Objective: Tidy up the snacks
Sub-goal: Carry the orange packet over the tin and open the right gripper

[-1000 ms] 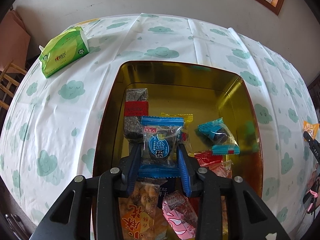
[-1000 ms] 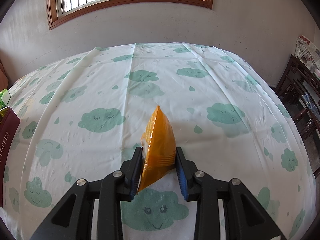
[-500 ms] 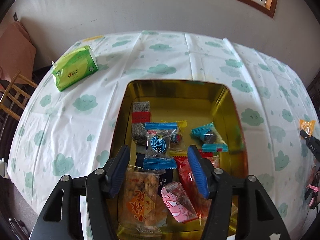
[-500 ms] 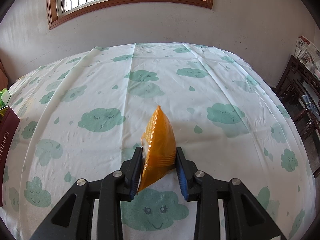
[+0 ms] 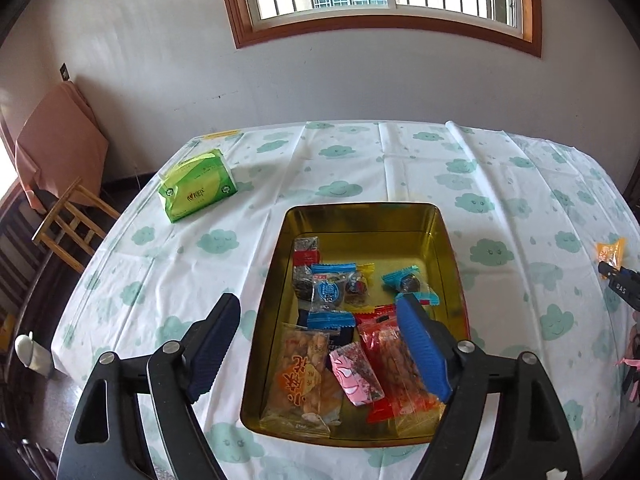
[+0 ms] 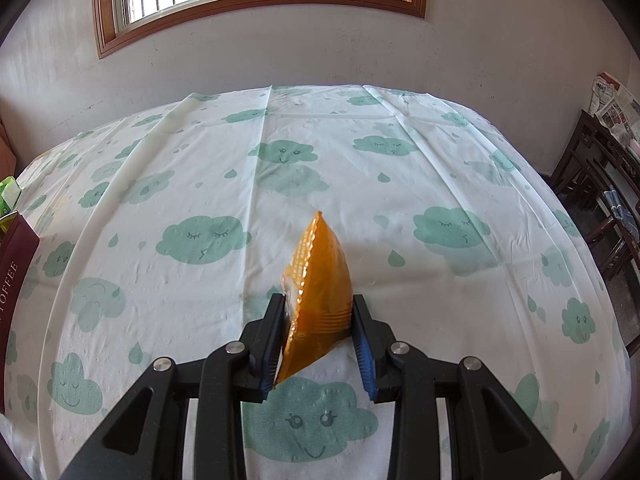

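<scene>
A gold tin (image 5: 448,236) sits on the cloud-print tablecloth and holds several wrapped snacks, among them a blue packet (image 5: 330,294), a cracker bag (image 5: 302,376) and a pink packet (image 5: 356,372). My left gripper (image 5: 320,316) is open and empty, raised above the tin's near half. My right gripper (image 6: 316,312) is shut on an orange snack packet (image 6: 320,280), held upright just above the cloth. In the left wrist view that orange packet (image 5: 610,252) and the right gripper's tip (image 5: 620,286) show at the far right of the table.
A green tissue pack (image 5: 196,186) lies on the table's far left. The tin's dark red side (image 6: 14,280) shows at the left edge of the right wrist view. Wooden chairs stand beyond the left (image 5: 68,220) and right (image 6: 600,200) table edges.
My left gripper opened, let the blue packet go into the tin, and rose back away from it. The right gripper held still with the orange packet.
</scene>
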Demonstrator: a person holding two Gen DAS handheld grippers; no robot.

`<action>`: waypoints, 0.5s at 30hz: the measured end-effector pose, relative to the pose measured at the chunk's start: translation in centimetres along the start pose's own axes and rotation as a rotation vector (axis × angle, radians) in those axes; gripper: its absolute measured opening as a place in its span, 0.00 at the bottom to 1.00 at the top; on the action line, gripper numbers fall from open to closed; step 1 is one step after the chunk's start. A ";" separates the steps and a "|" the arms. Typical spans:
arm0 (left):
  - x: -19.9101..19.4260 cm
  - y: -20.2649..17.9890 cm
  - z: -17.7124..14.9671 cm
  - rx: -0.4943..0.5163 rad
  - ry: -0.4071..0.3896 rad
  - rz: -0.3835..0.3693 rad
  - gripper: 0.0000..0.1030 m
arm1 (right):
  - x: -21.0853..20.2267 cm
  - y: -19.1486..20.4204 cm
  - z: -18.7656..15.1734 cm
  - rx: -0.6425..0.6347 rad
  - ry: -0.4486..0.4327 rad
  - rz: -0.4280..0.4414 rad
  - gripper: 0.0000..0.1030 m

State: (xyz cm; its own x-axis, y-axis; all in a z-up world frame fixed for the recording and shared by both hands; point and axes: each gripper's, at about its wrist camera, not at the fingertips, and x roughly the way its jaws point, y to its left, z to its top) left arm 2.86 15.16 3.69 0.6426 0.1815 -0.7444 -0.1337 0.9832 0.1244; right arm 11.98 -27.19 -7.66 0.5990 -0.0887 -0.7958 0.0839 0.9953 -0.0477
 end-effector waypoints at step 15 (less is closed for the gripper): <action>0.3 -0.1 -1.9 -0.038 0.039 0.008 0.76 | 0.0 -0.2 0.0 0.003 0.000 0.005 0.33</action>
State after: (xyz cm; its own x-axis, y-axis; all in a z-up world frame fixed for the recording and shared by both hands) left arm 1.62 15.12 2.15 0.6116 0.1873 -0.7687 -0.1677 0.9802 0.1054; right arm 11.98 -27.39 -7.70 0.5994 -0.0836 -0.7961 0.0832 0.9957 -0.0419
